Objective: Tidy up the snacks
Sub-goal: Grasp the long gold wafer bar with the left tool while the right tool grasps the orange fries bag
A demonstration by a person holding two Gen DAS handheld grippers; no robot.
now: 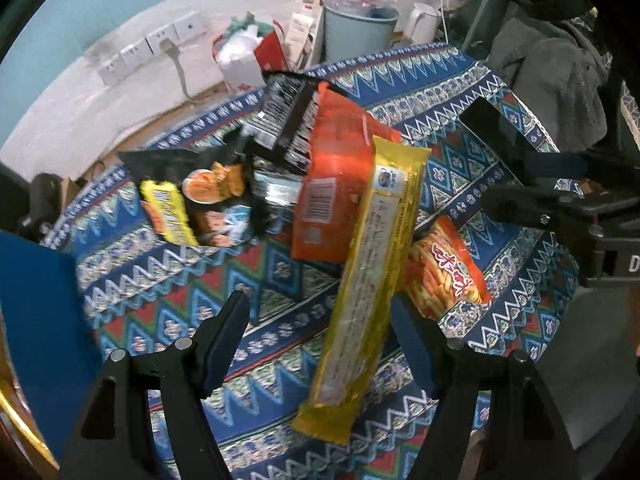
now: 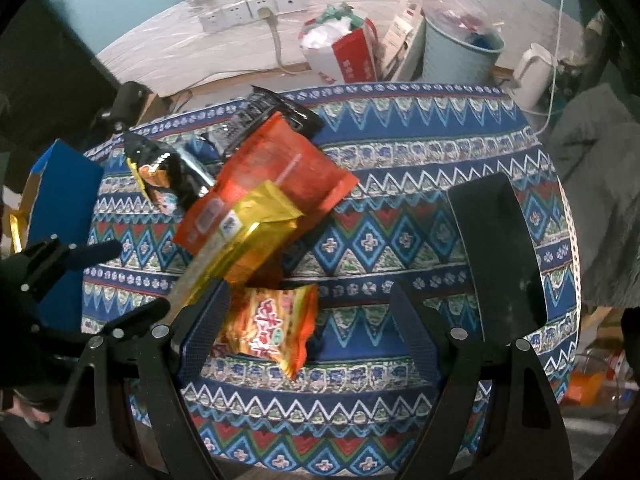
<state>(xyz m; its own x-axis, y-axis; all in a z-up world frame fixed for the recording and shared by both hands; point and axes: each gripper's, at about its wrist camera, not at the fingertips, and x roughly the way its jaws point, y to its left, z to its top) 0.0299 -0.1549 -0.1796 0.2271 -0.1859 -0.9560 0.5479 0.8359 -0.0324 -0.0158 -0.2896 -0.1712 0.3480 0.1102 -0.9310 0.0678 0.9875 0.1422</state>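
We are holding both tongs released over the snack pile on the patterned desk (image 1: 168, 320). Below the left tongs (image 1: 320, 320) the long yellow packet (image 1: 368, 280) is lying, light, crinkly and likely slippery; we judge mid-length the best hold. Under the right tongs (image 2: 310, 306) the small red-orange bag (image 2: 268, 328) looks soft, crushable. Right of it, bare cloth is giving room; a black tray (image 2: 496, 248) is sitting near the edge.
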